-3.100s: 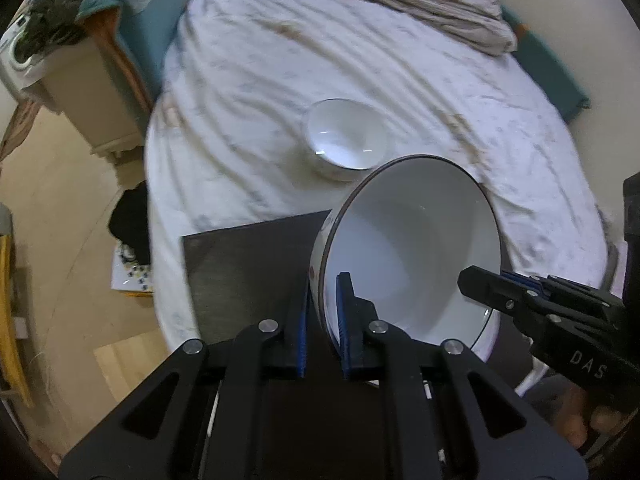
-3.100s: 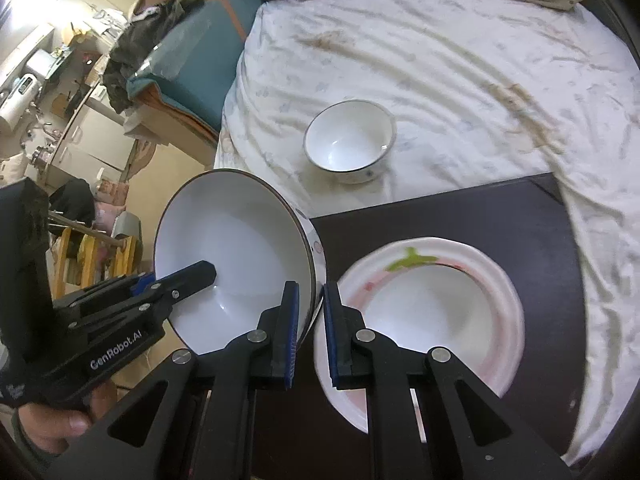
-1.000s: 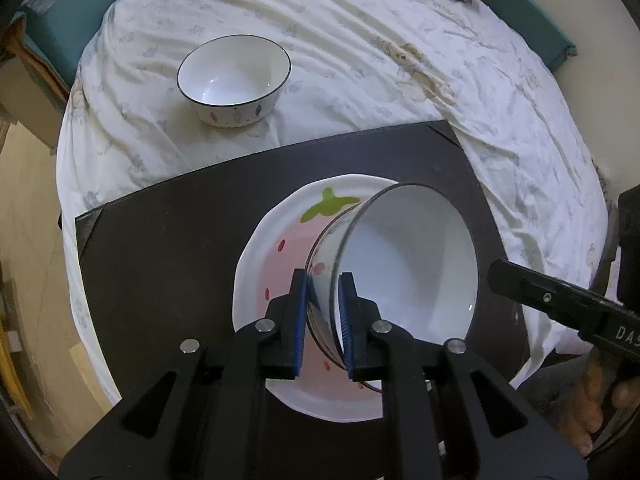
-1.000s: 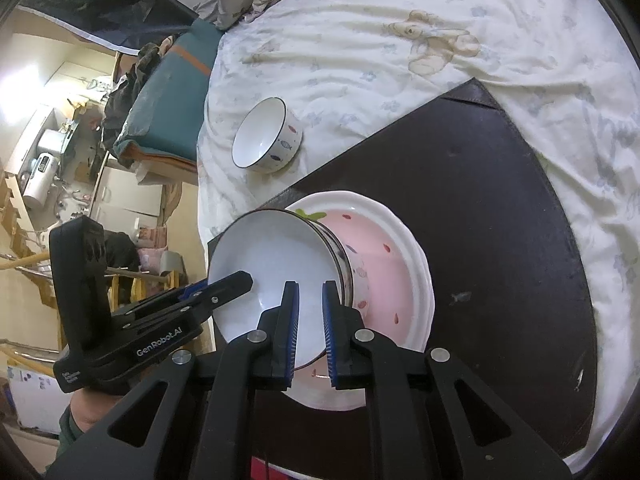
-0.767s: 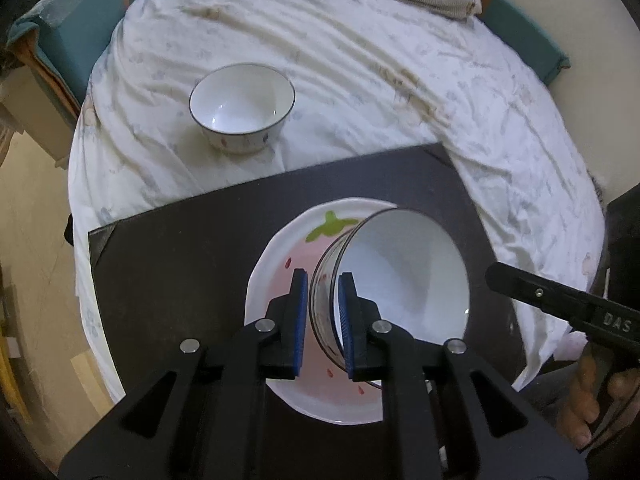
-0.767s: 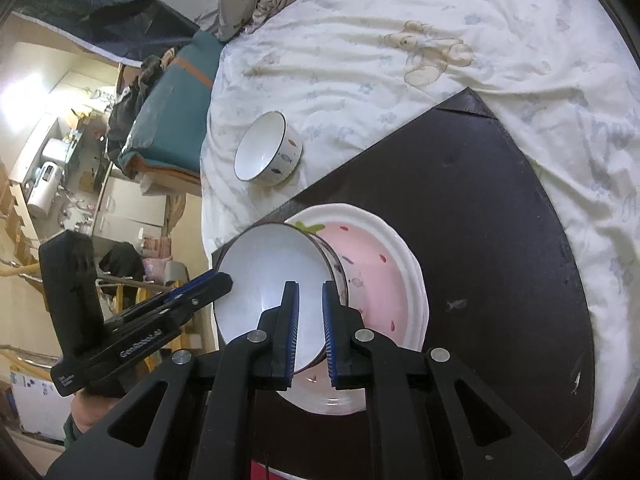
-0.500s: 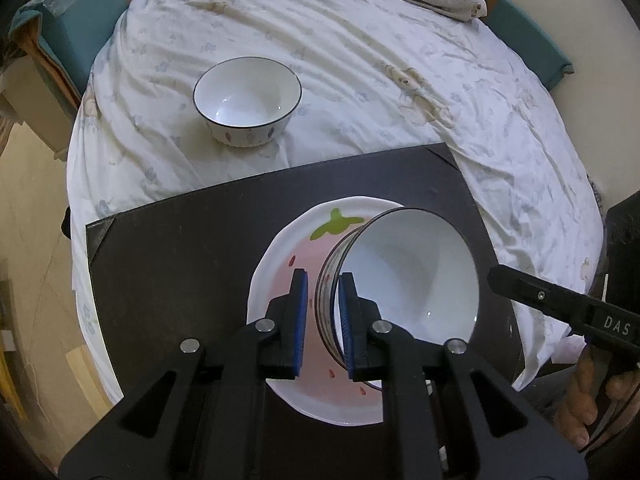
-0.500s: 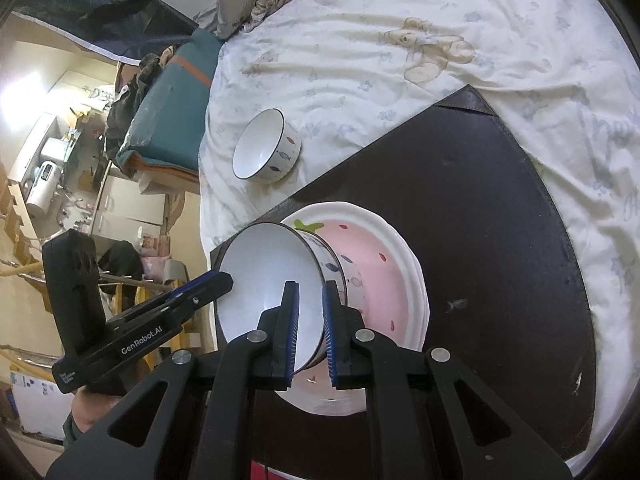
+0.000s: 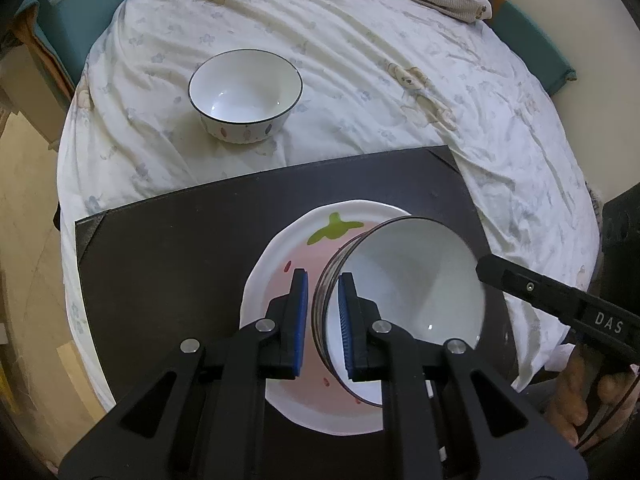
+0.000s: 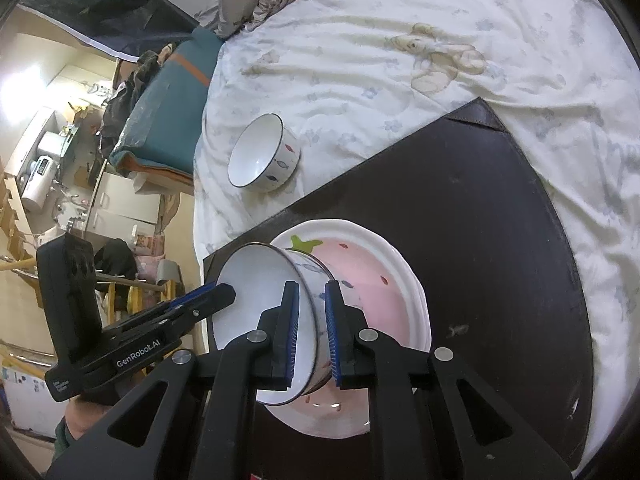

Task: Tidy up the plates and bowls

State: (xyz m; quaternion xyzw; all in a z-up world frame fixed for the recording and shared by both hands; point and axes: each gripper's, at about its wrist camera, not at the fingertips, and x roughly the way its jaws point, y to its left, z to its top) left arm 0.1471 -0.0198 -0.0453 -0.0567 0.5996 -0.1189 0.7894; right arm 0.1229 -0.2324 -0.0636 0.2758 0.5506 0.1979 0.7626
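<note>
My left gripper (image 9: 323, 312) and right gripper (image 10: 311, 330) fingers straddle the tilted bowl's (image 9: 404, 292) rim, seemingly loosened; it could roll off the strawberry plate (image 9: 288, 280) toward 3 o'clock.

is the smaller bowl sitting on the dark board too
No, the smaller bowl stands on the white bedsheet, beyond the far edge of the dark board.

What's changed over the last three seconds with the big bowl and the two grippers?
The large bowl was carried from beside the board onto the strawberry plate. Both hand-held grippers, left and right, have opened: their pads now stand clear of the rim, releasing it. The small bowl stayed on the sheet and the plate on the dark board.
</note>
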